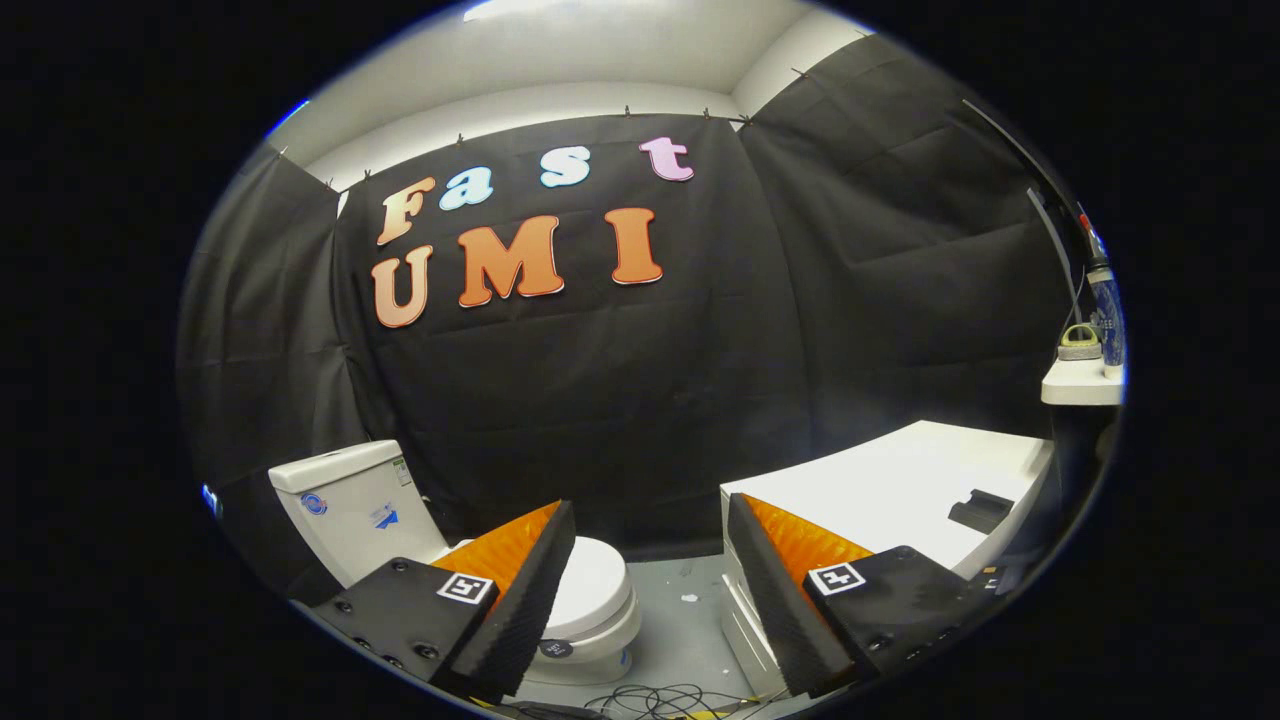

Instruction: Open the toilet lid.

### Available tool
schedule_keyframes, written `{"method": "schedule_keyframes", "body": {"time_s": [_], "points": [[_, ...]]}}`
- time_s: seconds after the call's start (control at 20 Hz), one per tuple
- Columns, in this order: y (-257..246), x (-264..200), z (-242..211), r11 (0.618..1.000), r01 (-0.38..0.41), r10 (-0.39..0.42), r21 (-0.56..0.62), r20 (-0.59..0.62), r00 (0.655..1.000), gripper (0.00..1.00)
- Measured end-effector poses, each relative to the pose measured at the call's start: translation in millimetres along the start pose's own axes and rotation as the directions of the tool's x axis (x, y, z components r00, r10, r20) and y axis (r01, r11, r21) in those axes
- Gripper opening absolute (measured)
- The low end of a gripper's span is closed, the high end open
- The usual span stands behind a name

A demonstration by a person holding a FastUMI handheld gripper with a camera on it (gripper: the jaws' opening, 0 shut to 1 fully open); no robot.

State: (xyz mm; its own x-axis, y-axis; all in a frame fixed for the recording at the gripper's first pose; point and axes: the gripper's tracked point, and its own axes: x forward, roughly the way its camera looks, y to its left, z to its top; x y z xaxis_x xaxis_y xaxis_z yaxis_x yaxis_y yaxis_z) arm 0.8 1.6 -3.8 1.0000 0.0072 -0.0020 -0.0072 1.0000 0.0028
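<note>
A white toilet (pixel 600 600) stands on the floor ahead and below, partly behind my left finger (pixel 520 590). Its lid (pixel 592 585) lies flat and closed over the bowl. The white tank (pixel 350 500) rises behind it, against the black cloth wall. My gripper (pixel 650 520) is open, with a wide gap between the fingers and nothing held. It hangs well short of the toilet and above it, touching nothing. The right finger (pixel 775 590) overlaps the corner of a white cabinet.
A white cabinet or counter (pixel 900 490) stands to the right of the toilet, with a small dark object (pixel 980 510) on top. Higher on the right, a white shelf (pixel 1080 385) carries a bottle (pixel 1108 310). Loose cables (pixel 660 700) lie on the grey floor (pixel 680 610) near me.
</note>
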Motion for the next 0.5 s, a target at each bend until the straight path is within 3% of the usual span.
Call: {"method": "schedule_keyframes", "body": {"time_s": [0.5], "points": [[0.0,1.2,-0.2,1.000,-0.002,0.002,0.002,-0.002,1.000,0.98]]}}
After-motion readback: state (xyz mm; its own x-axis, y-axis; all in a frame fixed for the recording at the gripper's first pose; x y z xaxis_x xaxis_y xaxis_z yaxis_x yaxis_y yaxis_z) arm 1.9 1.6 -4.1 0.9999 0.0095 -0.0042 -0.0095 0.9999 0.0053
